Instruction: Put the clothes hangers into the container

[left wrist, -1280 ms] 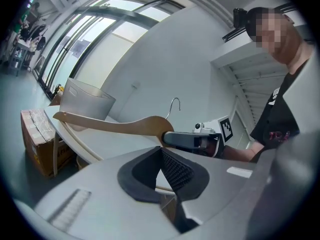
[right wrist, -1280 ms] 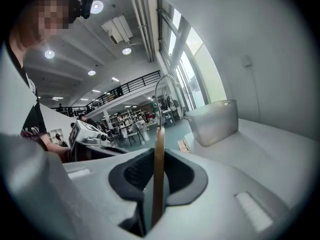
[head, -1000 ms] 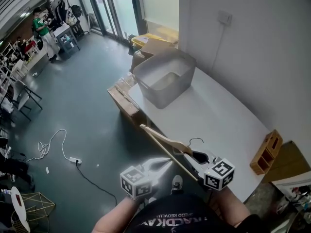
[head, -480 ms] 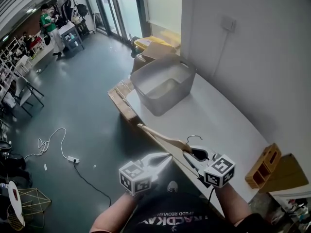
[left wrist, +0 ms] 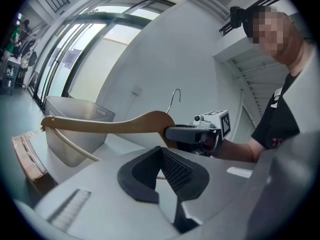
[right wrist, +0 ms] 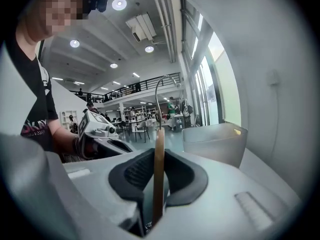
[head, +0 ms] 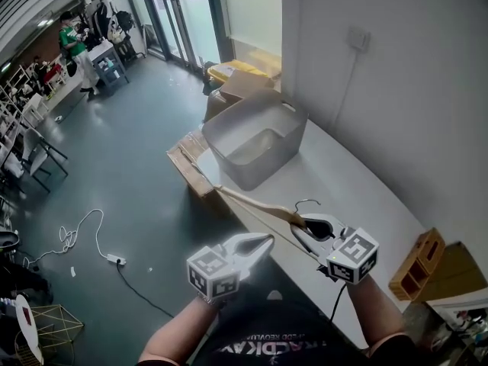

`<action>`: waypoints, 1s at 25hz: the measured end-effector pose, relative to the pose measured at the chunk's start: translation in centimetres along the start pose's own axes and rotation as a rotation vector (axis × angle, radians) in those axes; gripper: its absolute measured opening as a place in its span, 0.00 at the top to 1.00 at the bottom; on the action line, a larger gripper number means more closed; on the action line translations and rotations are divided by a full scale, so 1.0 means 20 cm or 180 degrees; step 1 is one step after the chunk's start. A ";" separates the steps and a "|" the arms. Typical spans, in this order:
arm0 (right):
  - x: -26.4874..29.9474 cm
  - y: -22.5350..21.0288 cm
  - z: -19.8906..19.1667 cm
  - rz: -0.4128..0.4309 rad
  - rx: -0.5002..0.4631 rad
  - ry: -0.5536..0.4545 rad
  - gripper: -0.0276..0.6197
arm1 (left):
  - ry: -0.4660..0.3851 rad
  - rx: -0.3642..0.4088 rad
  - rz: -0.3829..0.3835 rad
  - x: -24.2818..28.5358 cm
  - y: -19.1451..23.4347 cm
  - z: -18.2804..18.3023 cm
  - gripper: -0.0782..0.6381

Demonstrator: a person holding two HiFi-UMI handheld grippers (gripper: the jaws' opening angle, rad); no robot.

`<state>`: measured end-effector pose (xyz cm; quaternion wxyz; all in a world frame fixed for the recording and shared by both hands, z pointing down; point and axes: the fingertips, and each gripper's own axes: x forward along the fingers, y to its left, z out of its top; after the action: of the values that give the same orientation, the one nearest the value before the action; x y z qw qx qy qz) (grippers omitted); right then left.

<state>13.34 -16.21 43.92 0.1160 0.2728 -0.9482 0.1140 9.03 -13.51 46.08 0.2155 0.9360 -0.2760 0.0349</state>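
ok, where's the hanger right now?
Head view, lower centre: the hanger is clamped in the jaws of the right gripper, held over the table edge, its far end near the grey container.

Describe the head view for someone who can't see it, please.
The right hand-held gripper clamps a wooden clothes hanger at a white table edge, its long end toward a grey container. The left hand-held gripper hovers beside it, jaws together, holding nothing.

light: bright daylight | edges: fisheye vignette | focus: sharp
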 end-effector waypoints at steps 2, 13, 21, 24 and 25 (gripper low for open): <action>0.05 -0.04 0.08 -0.0030 -0.0085 -0.0036 0.87 | 0.0003 0.0037 -0.0055 0.01 0.06 0.04 0.89; 0.30 -0.26 0.37 -0.0184 -0.0568 0.0005 0.87 | -0.0030 0.0196 -0.0250 0.05 0.43 0.36 0.89; 0.45 -0.49 0.59 -0.0180 -0.1312 0.0325 0.87 | -0.0005 0.0299 -0.0278 0.12 0.64 0.51 0.89; 0.55 -0.58 0.64 -0.0132 -0.1656 0.0517 0.87 | 0.0013 0.0335 -0.0255 0.14 0.73 0.56 0.89; 0.59 -0.62 0.65 -0.0112 -0.1772 0.0583 0.87 | 0.0020 0.0344 -0.0244 0.15 0.77 0.58 0.89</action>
<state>8.25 -35.81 36.74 0.2735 0.2355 -0.9237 -0.1285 2.78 -31.49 42.04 0.1667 0.9561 -0.2369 0.0444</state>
